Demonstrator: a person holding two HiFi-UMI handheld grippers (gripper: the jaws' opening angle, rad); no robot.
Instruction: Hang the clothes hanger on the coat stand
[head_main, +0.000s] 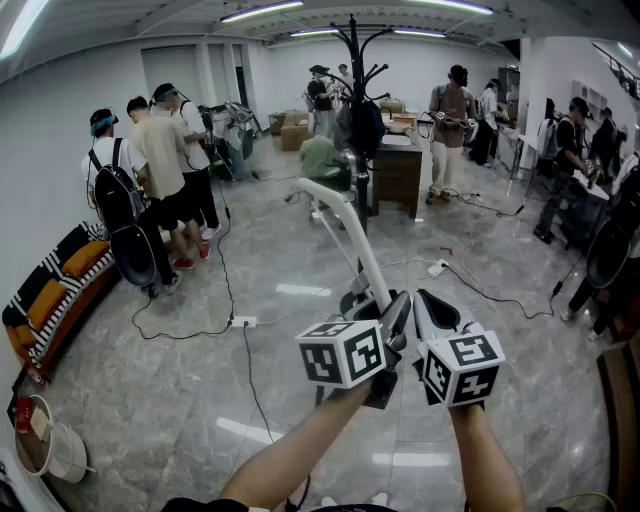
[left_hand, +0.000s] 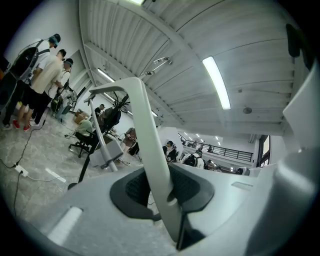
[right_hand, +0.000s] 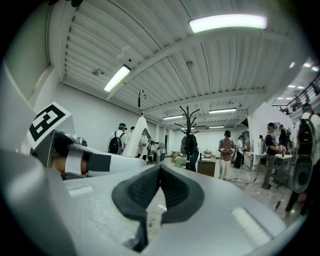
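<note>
The left gripper (head_main: 392, 312) has its jaws closed narrowly on one arm of the white clothes hanger (head_main: 345, 228), the dark pads pressing it from both sides. The hanger slants up and away from the jaws, in the air above the middle of the floor and well short of the stand. The right gripper (head_main: 428, 312) sits just beside the left one, its jaws brought together with nothing between them.

The black coat stand (head_main: 354, 60) rises near the far side of the floor, its curved pegs at the top and a dark bag (head_main: 364, 125) hanging partway down it. A seated person in green (head_main: 318, 157) is just left of its pole and a dark wooden worktop (head_main: 398, 175) is just right of it. Between the grippers and the stand the grey floor carries black cables (head_main: 225, 290) and a white power strip (head_main: 243, 321). A group of people (head_main: 160, 150) stands by the left edge of the floor, near a striped sofa (head_main: 60, 285)
</note>
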